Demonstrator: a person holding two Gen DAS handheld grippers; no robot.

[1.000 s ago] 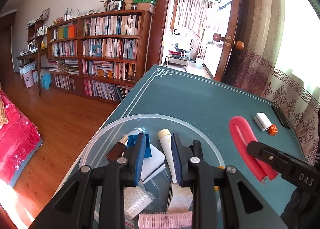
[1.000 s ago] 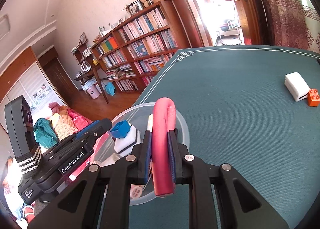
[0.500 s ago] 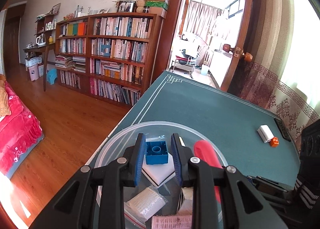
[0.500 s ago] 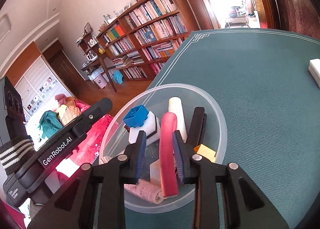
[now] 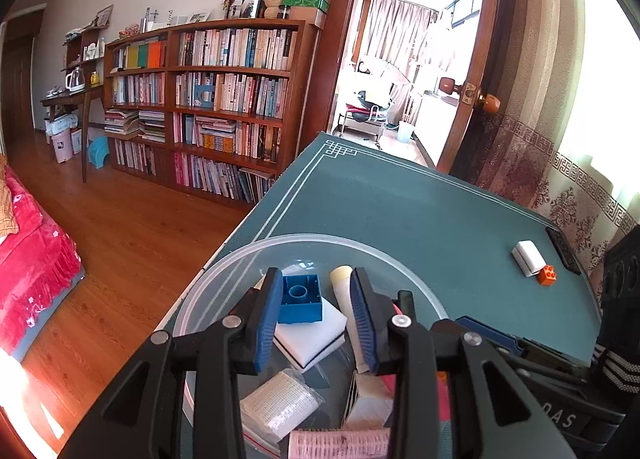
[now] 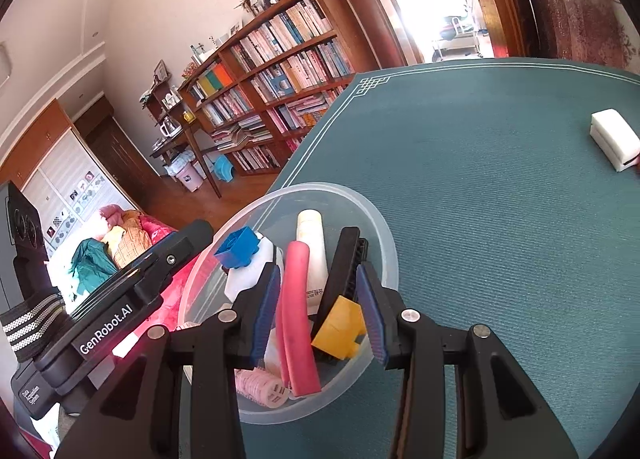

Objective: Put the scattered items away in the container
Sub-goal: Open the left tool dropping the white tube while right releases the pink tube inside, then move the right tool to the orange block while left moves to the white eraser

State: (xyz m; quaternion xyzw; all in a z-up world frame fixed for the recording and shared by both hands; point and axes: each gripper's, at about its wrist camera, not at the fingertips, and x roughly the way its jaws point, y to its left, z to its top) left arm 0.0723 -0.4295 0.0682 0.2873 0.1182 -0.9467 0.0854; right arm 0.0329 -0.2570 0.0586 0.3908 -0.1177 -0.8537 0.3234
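A clear plastic bowl [image 6: 384, 235] [image 5: 240, 259] sits near the table's left edge. It holds a pink foam curler [image 6: 296, 311], a blue brick [image 6: 237, 245] [image 5: 301, 297], a white tube [image 6: 313, 243] [image 5: 345, 291], a black comb [image 6: 340, 259], a yellow block [image 6: 340, 329], a white sponge [image 5: 310, 343] and a pink roller [image 6: 260, 385] [image 5: 340, 443]. My right gripper [image 6: 322, 319] hangs open just above the bowl, the curler lying loose between its fingers. My left gripper [image 5: 316, 323] is open over the bowl, holding nothing. A white sponge [image 5: 529, 257] [image 6: 614, 139] and an orange brick [image 5: 548, 275] lie far right on the table.
The green table mat [image 5: 400, 211] [image 6: 500, 199] stretches ahead. A dark phone [image 5: 562, 249] lies at its right edge by the curtain. A bookshelf [image 5: 208, 99], a wooden floor and an open doorway lie beyond; a red bed [image 5: 28, 255] is at far left.
My right gripper carried the pink curler over the bowl, opened and let it drop in. The left gripper lifted a little and opened slightly wider over the bowl.
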